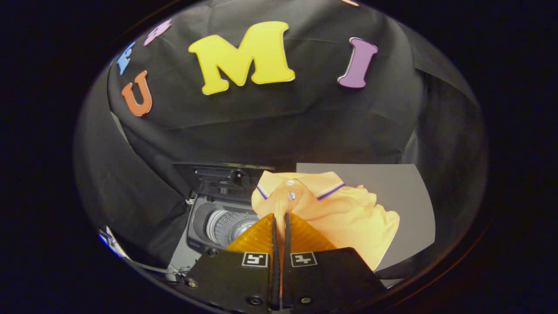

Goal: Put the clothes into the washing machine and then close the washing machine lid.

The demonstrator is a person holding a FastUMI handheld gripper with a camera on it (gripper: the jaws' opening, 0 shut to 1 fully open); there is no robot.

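An orange polo shirt (340,213) with a striped collar hangs just ahead of my gripper (280,214). The two fingers are pressed nearly together on a fold of its cloth, so the gripper is shut on the shirt and the shirt is lifted. Left of the shirt and below it stands the washing machine (197,218), a top loader. Its lid (220,176) is raised at the back and the perforated steel drum (226,224) shows inside the opening. The shirt's left edge overlaps the drum opening's right side.
A grey flat surface (392,183) lies to the right of the machine, behind and under the shirt. Black cloth walls close in behind and on the left. A white cable (150,267) runs near the machine's front left corner.
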